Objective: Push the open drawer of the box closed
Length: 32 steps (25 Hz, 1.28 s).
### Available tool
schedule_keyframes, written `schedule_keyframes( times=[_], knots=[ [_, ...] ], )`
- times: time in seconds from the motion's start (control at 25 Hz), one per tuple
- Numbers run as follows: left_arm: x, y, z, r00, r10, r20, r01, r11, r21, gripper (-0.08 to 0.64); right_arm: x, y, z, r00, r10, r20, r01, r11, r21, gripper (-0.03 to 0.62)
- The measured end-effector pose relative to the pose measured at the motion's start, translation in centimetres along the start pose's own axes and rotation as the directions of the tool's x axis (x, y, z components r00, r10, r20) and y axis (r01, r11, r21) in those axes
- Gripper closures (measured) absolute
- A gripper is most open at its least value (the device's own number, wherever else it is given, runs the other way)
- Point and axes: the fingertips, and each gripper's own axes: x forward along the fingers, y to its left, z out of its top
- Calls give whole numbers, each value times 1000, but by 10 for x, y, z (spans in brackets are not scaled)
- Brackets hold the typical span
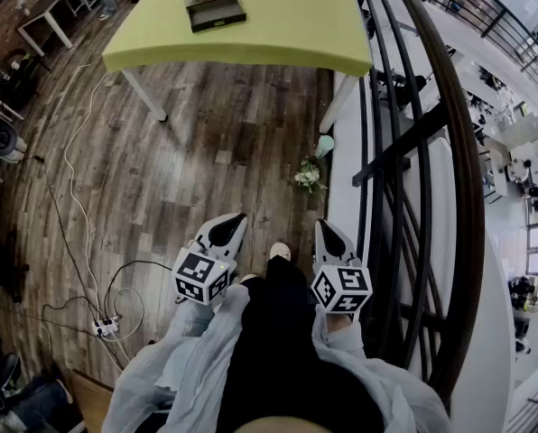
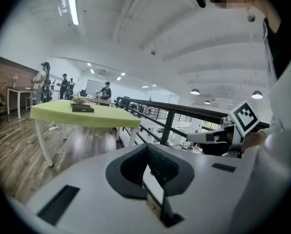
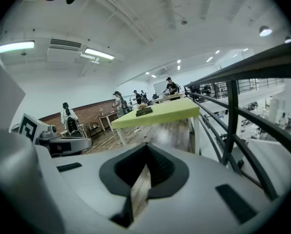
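Standing well back from the green table (image 1: 296, 25), wooden floor between person and it; task not yet begun by the look of it

- Box (image 1: 216, 13): dark, on the tabletop, set back from the near edge and left of the table's middle. Its drawer (image 1: 217, 10) is pulled out toward the near edge, so the open front faces the person, which makes a straight push away from the body the likely way to close it. Something like a small flower bunch sits on top of the box; detail too small to tell
- Left gripper (image 1: 226, 231): held low at the waist, pointing ahead and a little down, jaws together, nothing between them
- Right gripper (image 1: 328, 233): same carry, jaws together, empty. Closed tips suit pushing: a blunt, solid end and no grasp needed
- Black railing (image 1: 404, 152) runs close along the person's right; cables (image 1: 75, 197) trail over the floor at left to a power strip (image 1: 106, 326). Judgement: the walk-in lane is between these, toward the table's near edge

Remaining: approach, line a tip up with the drawer front, push
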Motion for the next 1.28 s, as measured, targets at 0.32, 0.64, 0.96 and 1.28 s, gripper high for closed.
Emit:
schedule_keyframes(
  times=[0.32, 0.64, 0.96, 1.28],
  knots=[
    [-36, 14, -13, 996, 86, 12, -86, 996, -35, 545, -13, 22, -7, 1000, 14, 24, -13, 1000, -17, 584],
    [-61, 12, -11, 992, 114, 46, -113, 993, -25, 545, -21, 44, -9, 998, 52, 43, -51, 998, -35, 584],
    [-68, 20, -20, 989, 144, 38, -142, 989, -38, 545, -11, 53, -14, 997, 68, 28, -67, 997, -41, 584],
    [-34, 55, -2, 982, 177, 62, -176, 984, -31, 545, 47, 41, 11, 993, 113, 38, -112, 993, -37, 584]
  ],
)
